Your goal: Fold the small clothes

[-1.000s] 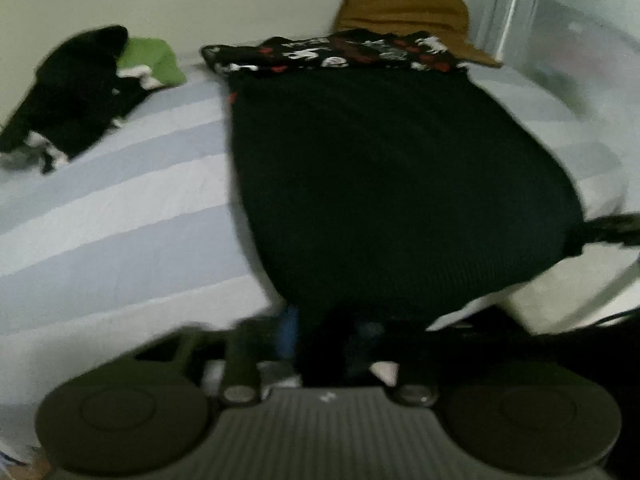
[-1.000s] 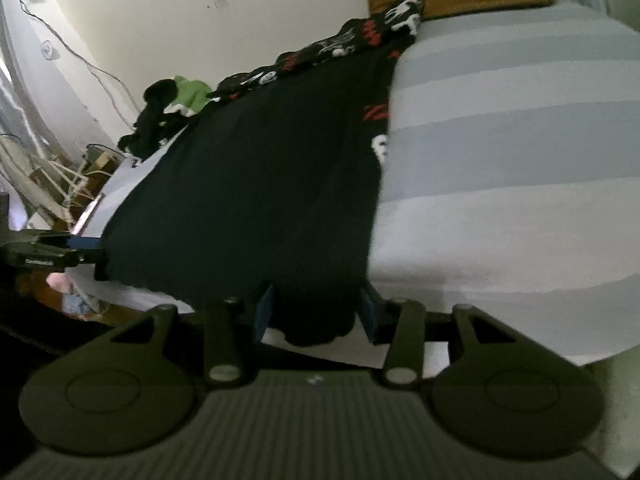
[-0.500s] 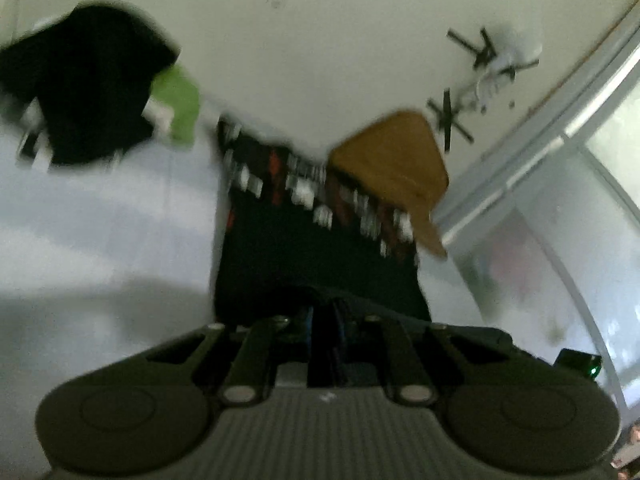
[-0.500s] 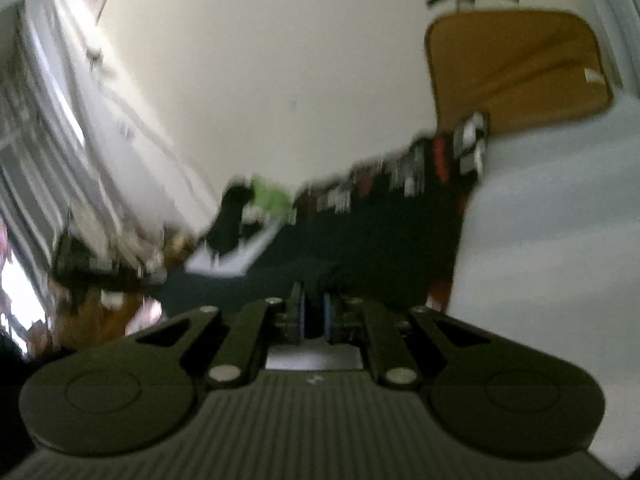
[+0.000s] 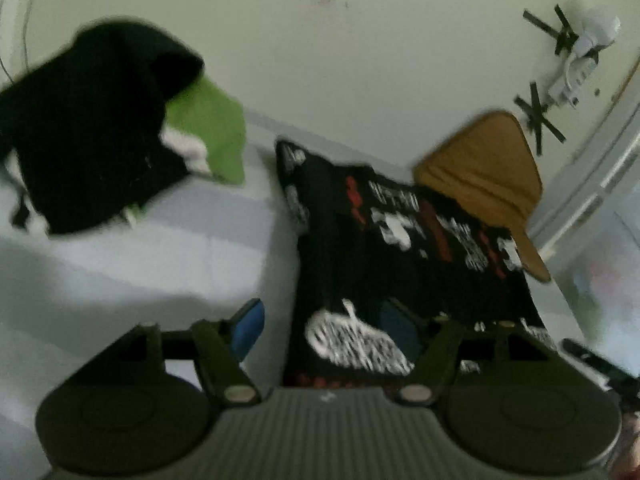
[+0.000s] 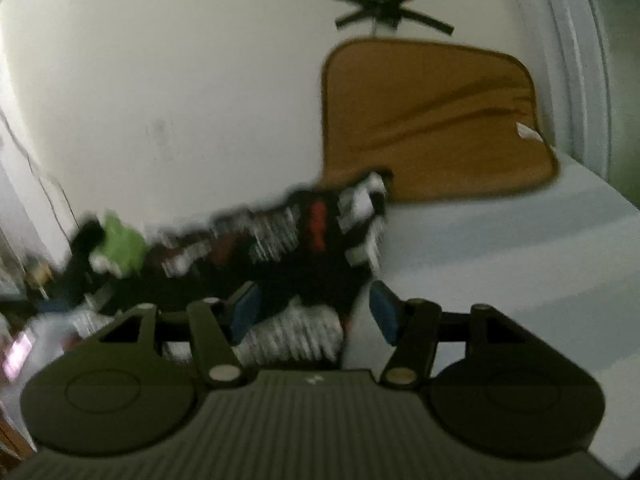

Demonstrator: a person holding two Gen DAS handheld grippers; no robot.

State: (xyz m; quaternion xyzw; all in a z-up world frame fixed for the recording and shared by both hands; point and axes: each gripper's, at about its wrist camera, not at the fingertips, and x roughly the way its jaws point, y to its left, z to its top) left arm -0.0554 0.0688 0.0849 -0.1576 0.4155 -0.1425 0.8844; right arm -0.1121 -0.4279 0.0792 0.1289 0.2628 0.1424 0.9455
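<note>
Both tongs stand released, blue pads spread wide with nothing between them. The left tongs [image 5: 324, 334] hover low over the near edge of the shirt [image 5: 400, 248], their left pad [image 5: 250, 326] over bare bed and the right pad over the cloth. The right tongs [image 6: 314, 312] sit at the shirt's [image 6: 304, 240] right edge, with the right pad [image 6: 384, 312] over the sheet. The shirt is black with white and red print, lying flat on the bed [image 5: 140, 272], which has a pale blue and white striped sheet. Its far end touches a tan cushion [image 5: 488, 168] leaning on the wall. To the left, well apart from the shirt, lies a heap [image 5: 92, 128] of black and green clothes. Both views are blurred.
</note>
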